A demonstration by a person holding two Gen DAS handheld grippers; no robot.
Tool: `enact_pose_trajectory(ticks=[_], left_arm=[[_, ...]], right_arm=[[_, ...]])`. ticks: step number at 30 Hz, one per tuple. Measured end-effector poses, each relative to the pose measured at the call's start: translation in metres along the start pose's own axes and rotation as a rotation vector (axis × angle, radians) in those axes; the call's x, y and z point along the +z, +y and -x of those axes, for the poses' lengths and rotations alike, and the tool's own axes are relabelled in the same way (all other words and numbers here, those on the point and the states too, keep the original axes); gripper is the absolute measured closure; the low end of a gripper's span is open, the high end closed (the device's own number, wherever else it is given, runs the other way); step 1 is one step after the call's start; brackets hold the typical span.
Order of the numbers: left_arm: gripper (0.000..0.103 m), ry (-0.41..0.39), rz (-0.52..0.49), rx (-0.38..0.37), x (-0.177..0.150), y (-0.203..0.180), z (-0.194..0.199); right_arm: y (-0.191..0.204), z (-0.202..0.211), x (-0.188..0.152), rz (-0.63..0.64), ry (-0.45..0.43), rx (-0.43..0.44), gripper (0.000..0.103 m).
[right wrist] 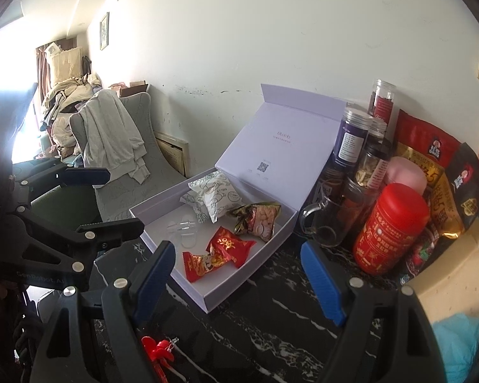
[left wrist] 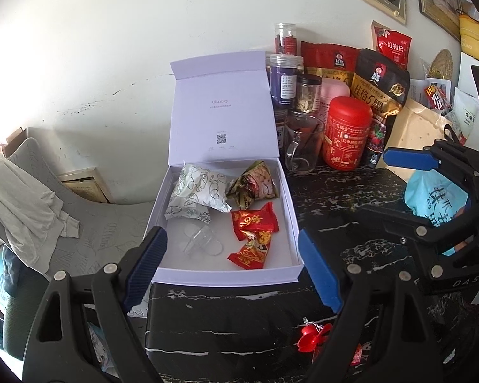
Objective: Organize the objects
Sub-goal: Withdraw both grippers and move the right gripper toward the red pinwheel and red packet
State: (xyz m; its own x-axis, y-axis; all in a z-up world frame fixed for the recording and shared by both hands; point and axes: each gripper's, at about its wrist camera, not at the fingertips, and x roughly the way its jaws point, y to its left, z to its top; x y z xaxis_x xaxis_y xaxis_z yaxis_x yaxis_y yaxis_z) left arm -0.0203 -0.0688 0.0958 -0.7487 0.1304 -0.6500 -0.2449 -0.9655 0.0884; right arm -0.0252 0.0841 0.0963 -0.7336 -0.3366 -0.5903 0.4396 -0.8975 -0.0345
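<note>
A white lidded box (left wrist: 298, 223) (right wrist: 271, 249) stands open on the black marble counter, its lid upright. Inside lie a white patterned snack packet (left wrist: 198, 193) (right wrist: 217, 198), a green-gold packet (left wrist: 255, 183) (right wrist: 257, 218), two red candy wrappers (left wrist: 254, 236) (right wrist: 220, 252) and a clear plastic piece (left wrist: 201, 241) (right wrist: 183, 228). My left gripper (left wrist: 233, 265) is open and empty just in front of the box; it also shows in the right wrist view (right wrist: 108, 198). My right gripper (right wrist: 239, 274) is open and empty to the box's right front; it also shows in the left wrist view (left wrist: 396, 185).
A red plastic clip (left wrist: 313, 338) (right wrist: 158, 349) lies on the counter near me. A glass mug (left wrist: 301, 146) (right wrist: 329, 220), a red tin (left wrist: 346, 134) (right wrist: 389, 228), jars and snack bags crowd the back right. A grey chair with a draped cloth (right wrist: 111, 134) stands left.
</note>
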Motion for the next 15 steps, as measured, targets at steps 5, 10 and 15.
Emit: enact_pose_trajectory(ticks=[5, 10, 15], left_arm=[[0.019, 0.006, -0.021, -0.006, -0.006, -0.010, 0.001], [0.019, 0.024, -0.036, -0.023, -0.015, -0.018, -0.001], [0.019, 0.062, -0.048, -0.065, -0.029, -0.026, -0.008]], right_arm=[[-0.002, 0.004, -0.011, -0.013, 0.013, 0.001, 0.021], [-0.003, 0.005, -0.027, -0.043, 0.040, 0.008, 0.021], [-0.003, 0.004, -0.044, -0.063, 0.072, 0.011, 0.021]])
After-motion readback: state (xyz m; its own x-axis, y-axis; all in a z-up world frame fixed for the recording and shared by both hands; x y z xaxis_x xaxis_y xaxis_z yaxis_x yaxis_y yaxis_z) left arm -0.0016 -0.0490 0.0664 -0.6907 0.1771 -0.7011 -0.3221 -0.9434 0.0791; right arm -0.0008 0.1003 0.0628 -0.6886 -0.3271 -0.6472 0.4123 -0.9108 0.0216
